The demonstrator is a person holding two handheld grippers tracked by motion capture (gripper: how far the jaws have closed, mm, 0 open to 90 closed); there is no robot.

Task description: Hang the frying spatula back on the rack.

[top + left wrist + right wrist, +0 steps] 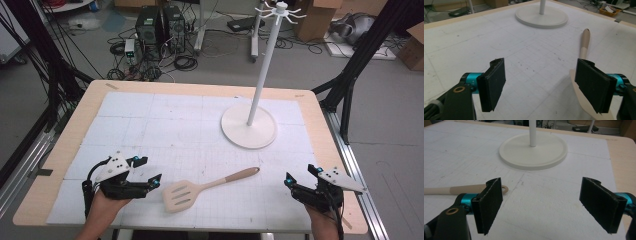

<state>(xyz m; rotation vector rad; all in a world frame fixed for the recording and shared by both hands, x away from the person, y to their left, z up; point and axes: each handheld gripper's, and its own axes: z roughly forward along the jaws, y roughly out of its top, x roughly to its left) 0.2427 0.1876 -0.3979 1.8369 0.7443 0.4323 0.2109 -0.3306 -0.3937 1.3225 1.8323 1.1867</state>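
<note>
Slotted spatula (207, 187) flat on the white gridded mat (150, 130), near the front edge of the worktop (320, 125), between the two tools. Slotted blade toward the left, wooden handle angled up and to the right, hanging loop at the far tip. Untouched by either tool.

Left tool (149, 172) just beside the blade, jaws spread wide, nothing between them; in the left gripper view the blade edge (580, 92) sits behind the right-hand jaw, handle running away toward the stand. Right tool (301, 175) near the handle end but apart from it, jaws likewise spread and empty; loop end (504, 189) visible just past the left-hand jaw in the right gripper view.

White hook stand (260, 90) upright farther back on the mat, round base, hooks at the top, well apart from the spatula. Placement suggests a hanging job: loop presented toward the stand side, both tools staged open on either flank, probably for a pickup. Grasp not yet begun.
</note>
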